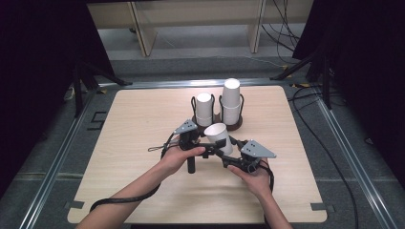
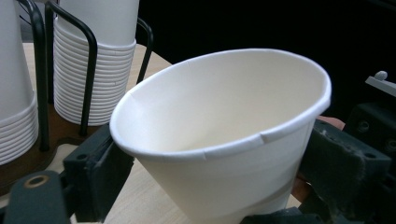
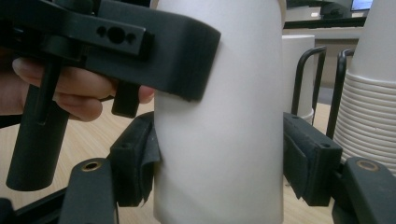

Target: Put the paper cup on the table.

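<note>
**Cup** [image 1: 220, 136]: white paper, single as far as can be seen. Held clear of the table [image 1: 143, 124], above its middle and just on the near side of the rack. Long axis tilted: the mouth up and toward the left edge, the base down and toward the near right.

**Right gripper** [image 1: 228, 155]: clenched on the cup's lower body, one pad on each side of the wall. It comes in from the near right.

**Left gripper** [image 1: 210, 145]: comes in from the left at the mouth end, jaws either side of the rim and touching it. The rim [image 2: 219, 100] reads oval and creased, so this is judged a grasp. Both hands are equally near; neither has to reach.

**Rack** [image 1: 229, 126]: dark base with wire uprights, standing toward the far edge, centre, just beyond the cup. It carries a short stack [image 1: 204, 109] on the left and a tall stack [image 1: 231, 100] on the right. Any placing move runs from the cup toward the far edge.

**Not legible:** the cup's base is masked by the jaws, and its rim is cut off at the top of the right gripper view. Whether a second cup sits nested inside cannot be told.
</note>
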{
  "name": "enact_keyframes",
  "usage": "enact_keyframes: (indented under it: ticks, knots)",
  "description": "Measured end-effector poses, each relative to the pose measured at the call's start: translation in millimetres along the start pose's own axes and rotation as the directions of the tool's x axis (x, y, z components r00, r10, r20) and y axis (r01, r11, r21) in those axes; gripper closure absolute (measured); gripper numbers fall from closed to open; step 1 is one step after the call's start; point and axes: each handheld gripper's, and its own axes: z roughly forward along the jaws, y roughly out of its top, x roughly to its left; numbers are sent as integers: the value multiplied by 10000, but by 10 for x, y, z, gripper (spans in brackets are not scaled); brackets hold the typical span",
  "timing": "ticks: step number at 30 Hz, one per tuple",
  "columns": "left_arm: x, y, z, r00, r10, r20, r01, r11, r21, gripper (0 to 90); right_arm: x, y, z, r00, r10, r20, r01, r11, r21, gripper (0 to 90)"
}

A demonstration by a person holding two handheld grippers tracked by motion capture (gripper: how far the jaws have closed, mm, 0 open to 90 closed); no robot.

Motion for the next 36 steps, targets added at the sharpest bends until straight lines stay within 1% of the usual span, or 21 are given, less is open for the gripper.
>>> enact_keyframes:
  ticks: [2, 3, 4, 11, 12, 13, 14, 16, 17, 18, 20, 21, 23, 24, 25, 29, 31, 32, 33, 35, 36]
  knots:
    - [-3, 2, -11, 9998, 134, -129, -133, 9999, 91, 144, -5, -6, 6, 9999, -128, 97, 128, 9999, -36, 334]
    - [-1, -3, -11, 9997, 233, -111, -233, 9997, -1, 149, 2, -8, 1, 10000, -36, 55, 35, 9998, 178, 330]
    - [-1, -10, -14, 9995, 299, -113, -299, 9995, -33, 156, 11, -19, 24, 9995, 255, -166, -255, 9997, 4, 325]
    - [-25, -39, -39, 9939, 1086, -188, -1091, 9937, -253, 200, 4, 2, 30, 9989, -450, 98, 447, 9986, 289, 297]
    - [-33, -40, -40, 9923, 1223, -208, -1229, 9920, -281, 206, 30, -3, 32, 9999, -47, 99, 44, 9994, 332, 293]
    - [-38, -43, -35, 9906, 1359, -138, -1363, 9899, -397, 211, 16, 8, 22, 9993, -343, 128, 336, 9982, 488, 289]
    - [-46, -41, -42, 9878, 1541, -205, -1548, 9873, -358, 215, 26, 1, 42, 9999, -82, -114, 85, 9996, 266, 285]
    - [-60, -37, -51, 9811, 1913, -303, -1924, 9806, -377, 223, 26, 11, 45, 9999, -109, -35, 110, 9993, 362, 260]
    - [-67, -35, -59, 9763, 2128, -387, -2142, 9762, -355, 225, 20, 5, 62, 9997, -47, -258, 52, 9998, 169, 244]
    - [-72, -39, -52, 9737, 2244, -388, -2263, 9726, -533, 226, 21, 6, 63, 9998, -39, -190, 42, 9998, 174, 229]
    - [-84, -39, -75, 9646, 2567, -603, -2594, 9648, -435, 228, 20, 5, 59, 9999, -62, -101, 65, 9995, 298, 209]
    - [-85, -43, -82, 9609, 2684, -684, -2717, 9614, -431, 229, 27, 12, 43, 9998, -133, 166, 124, 9983, 572, 201]
    - [-79, -51, -101, 9532, 2912, -810, -2953, 9545, -427, 230, 28, 4, 52, 9999, -127, 36, 125, 9987, 502, 189]
    - [-72, -53, -112, 9506, 2975, -890, -3022, 9522, -446, 230, 25, 5, 50, 9993, -336, 135, 329, 9981, 530, 186]
    - [-65, -54, -125, 9497, 2976, -976, -3030, 9519, -459, 231, 39, 1, 53, 9999, -139, -5, 139, 9980, 618, 184]
    - [-17, -47, -197, 9529, 2844, -1051, -2904, 9557, -473, 231, 34, -9, 52, 9990, -396, 189, 383, 9969, 687, 187]
    - [14, -34, -242, 9515, 2853, -1154, -2931, 9544, -567, 231, 19, -10, 40, 9981, -542, 286, 518, 9957, 774, 186]
    - [26, -26, -268, 9513, 2827, -1228, -2914, 9547, -594, 231, 24, -12, 40, 9991, -393, 170, 379, 9964, 760, 186]
    - [41, -18, -296, 9502, 2829, -1305, -2926, 9543, -613, 231, 24, -14, 32, 9980, -444, 451, 410, 9965, 732, 186]
    - [67, -4, -353, 9458, 2904, -1457, -3018, 9512, -635, 232, 26, -19, 27, 9998, -91, 199, 75, 9969, 789, 188]
    - [77, 0, -379, 9436, 2929, -1543, -3057, 9497, -673, 232, 17, -16, 14, 9993, -177, 332, 150, 9966, 808, 192]
